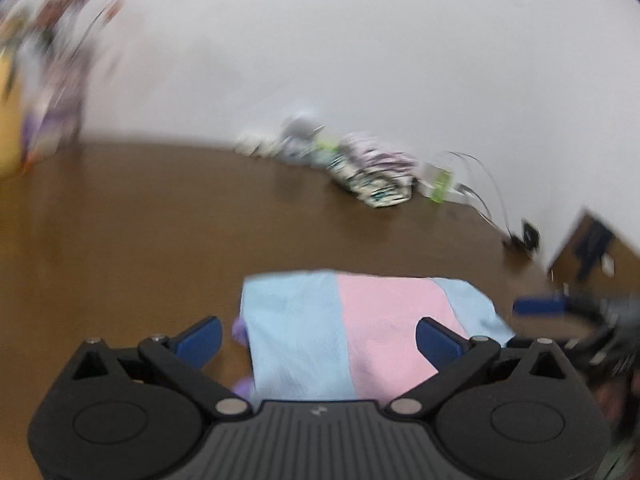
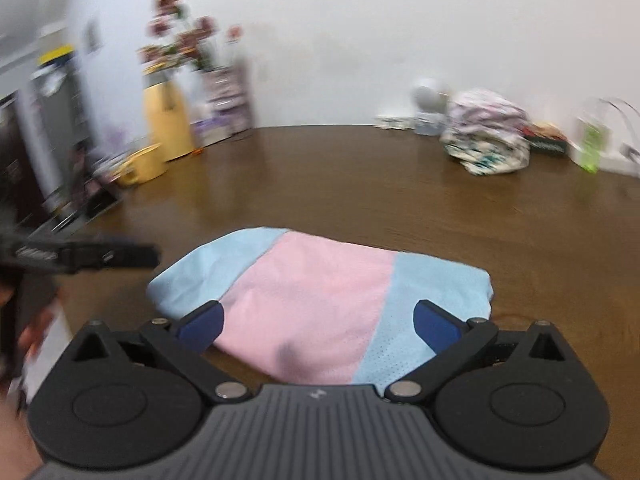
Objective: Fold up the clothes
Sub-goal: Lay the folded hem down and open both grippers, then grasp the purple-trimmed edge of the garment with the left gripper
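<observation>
Counter: dark brown wood grain, glossy, running back to a plain white wall; both views are smeared by motion blur.

Folded garment: pale blue and pink panels, mesh-like weave, lying flat on the counter directly ahead of and below the right hand-held gripper. Its near edge passes under the gripper body. In the left wrist view the same garment lies ahead of the left hand-held gripper, with a bit of lilac cloth showing at its left edge.

Left hand-held gripper: blue-padded fingers spread wide apart, nothing pinched between them; the garment lies beneath, untouched as far as can be seen.

Right hand-held gripper: fingers likewise spread wide, empty, with the garment below the gap.

Far ahead and to the right of the right hand-held gripper: a crumpled pile of patterned clothes against the wall, beside small white items (too blurred to identify) and a green-labelled packet.

Far ahead and to the left: a yellow vase holding pink flowers, a yellow mug, and boxes against the wall.

Left edge of the right wrist view: the other gripper's dark finger level over the counter, left of the garment.
</observation>
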`<state>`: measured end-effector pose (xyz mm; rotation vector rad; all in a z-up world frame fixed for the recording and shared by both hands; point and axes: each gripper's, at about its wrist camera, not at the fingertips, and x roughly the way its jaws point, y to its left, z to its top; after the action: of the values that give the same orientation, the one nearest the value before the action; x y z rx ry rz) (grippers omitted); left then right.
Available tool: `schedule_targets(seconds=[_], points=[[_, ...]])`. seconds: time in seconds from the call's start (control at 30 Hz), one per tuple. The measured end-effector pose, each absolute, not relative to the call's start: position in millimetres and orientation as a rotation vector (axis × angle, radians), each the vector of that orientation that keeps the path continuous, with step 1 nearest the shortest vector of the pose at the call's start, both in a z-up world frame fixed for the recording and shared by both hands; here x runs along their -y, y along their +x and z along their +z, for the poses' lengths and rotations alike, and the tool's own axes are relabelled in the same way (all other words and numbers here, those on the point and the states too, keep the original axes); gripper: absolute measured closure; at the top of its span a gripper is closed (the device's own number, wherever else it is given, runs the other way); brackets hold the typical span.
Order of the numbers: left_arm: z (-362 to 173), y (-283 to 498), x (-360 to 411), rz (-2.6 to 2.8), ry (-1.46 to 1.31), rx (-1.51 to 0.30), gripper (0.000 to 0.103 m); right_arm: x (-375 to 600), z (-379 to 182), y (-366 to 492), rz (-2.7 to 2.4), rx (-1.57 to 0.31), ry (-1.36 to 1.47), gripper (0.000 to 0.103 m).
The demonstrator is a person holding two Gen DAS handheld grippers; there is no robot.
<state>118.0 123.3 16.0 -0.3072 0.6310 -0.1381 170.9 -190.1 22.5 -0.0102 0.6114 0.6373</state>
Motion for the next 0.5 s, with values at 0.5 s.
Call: schedule_targets(seconds=[0.5], points=[[-5.9, 113.6, -137.0, -0.009, -0.496, -0.736, 0.015, 172.5, -5.3, 190.6, 0.606, -0.718, 0.029, 0.000]])
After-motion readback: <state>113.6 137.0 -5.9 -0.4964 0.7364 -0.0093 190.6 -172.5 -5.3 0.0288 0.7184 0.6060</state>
